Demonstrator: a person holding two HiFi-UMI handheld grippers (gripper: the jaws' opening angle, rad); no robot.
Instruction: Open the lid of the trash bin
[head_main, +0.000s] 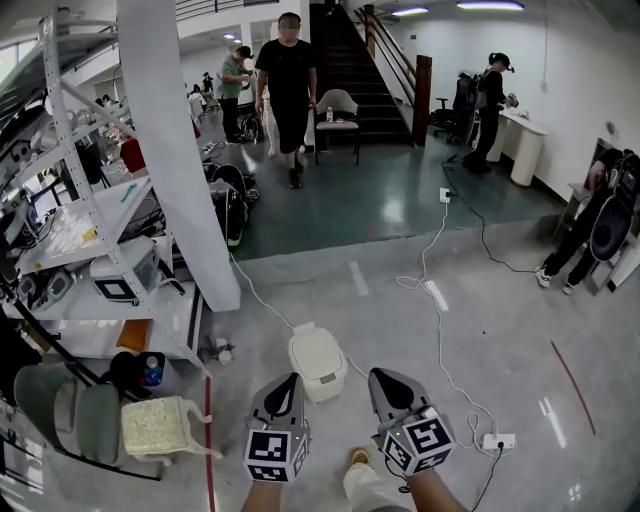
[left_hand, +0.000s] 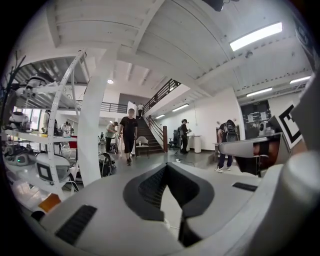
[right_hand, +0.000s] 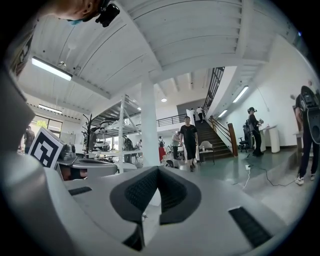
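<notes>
**Trash bin (head_main: 317, 362) on the floor, lid down, both claws closed and empty**

The white bin sits on open grey floor with its lid flat on top. The left claw (head_main: 290, 381) points at its near left side and the right claw (head_main: 385, 377) at its near right. Neither one touches it. A white pillar (head_main: 175, 150) and a shelf rack (head_main: 90, 215) crowd the left. A white cable (head_main: 441, 345) snakes past on the right to a power strip (head_main: 497, 441). Ahead the floor is open, with a person (head_main: 288, 85) walking there. In each gripper view the jaws meet at the tips, pinched together on nothing.
</notes>
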